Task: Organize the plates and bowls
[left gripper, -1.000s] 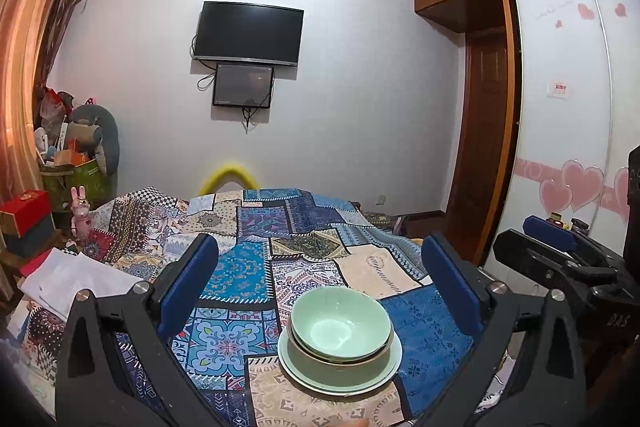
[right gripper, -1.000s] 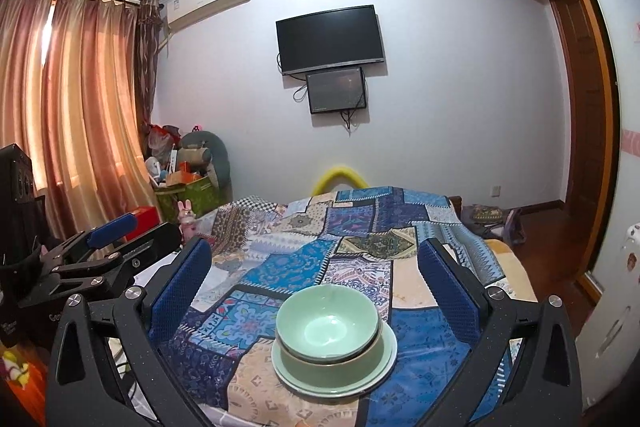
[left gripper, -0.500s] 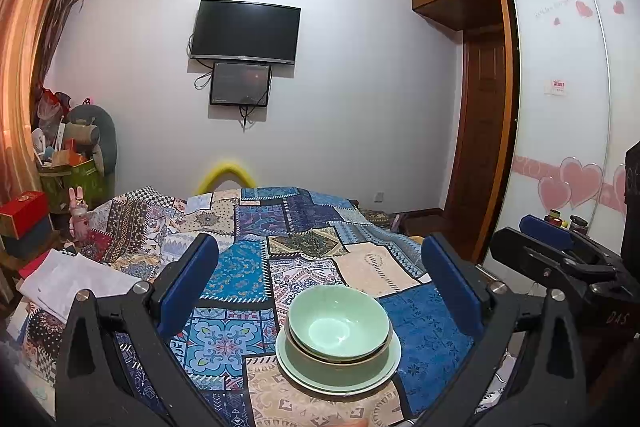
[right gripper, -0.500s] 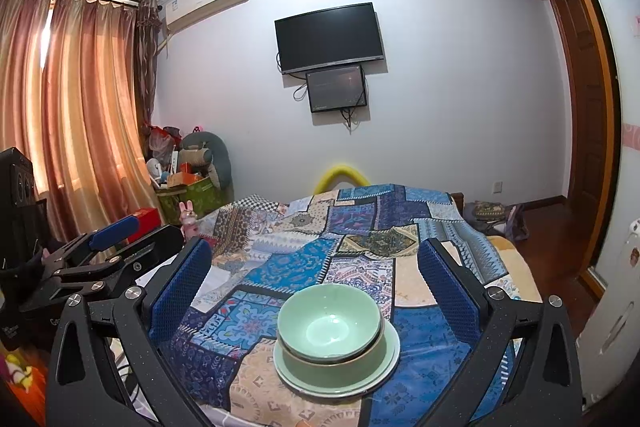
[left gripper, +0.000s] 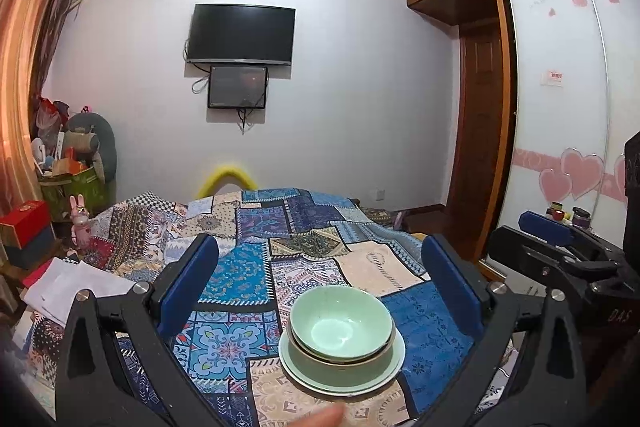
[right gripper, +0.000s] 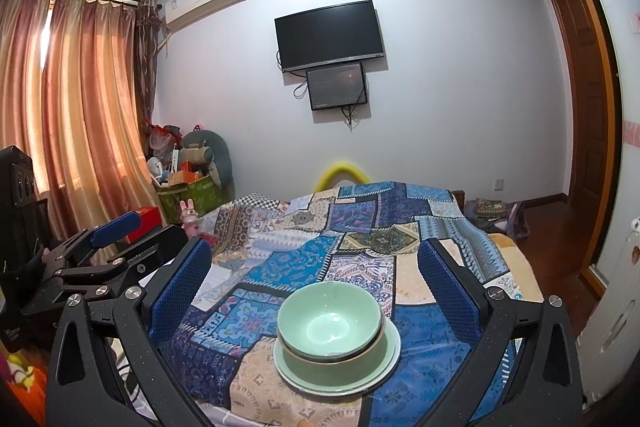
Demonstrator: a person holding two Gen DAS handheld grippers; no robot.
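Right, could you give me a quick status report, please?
Left gripper open, right gripper open, both empty. Green bowls nested on plate, on patchwork cloth. Nothing in the way.

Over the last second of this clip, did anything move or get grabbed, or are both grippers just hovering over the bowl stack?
Almost nothing changed. Both views drift only slightly; the left gripper and right gripper stay open and empty, taking hold of nothing. The two nested green bowls sit as before on the green plate, in the same spot on the patchwork bedspread.
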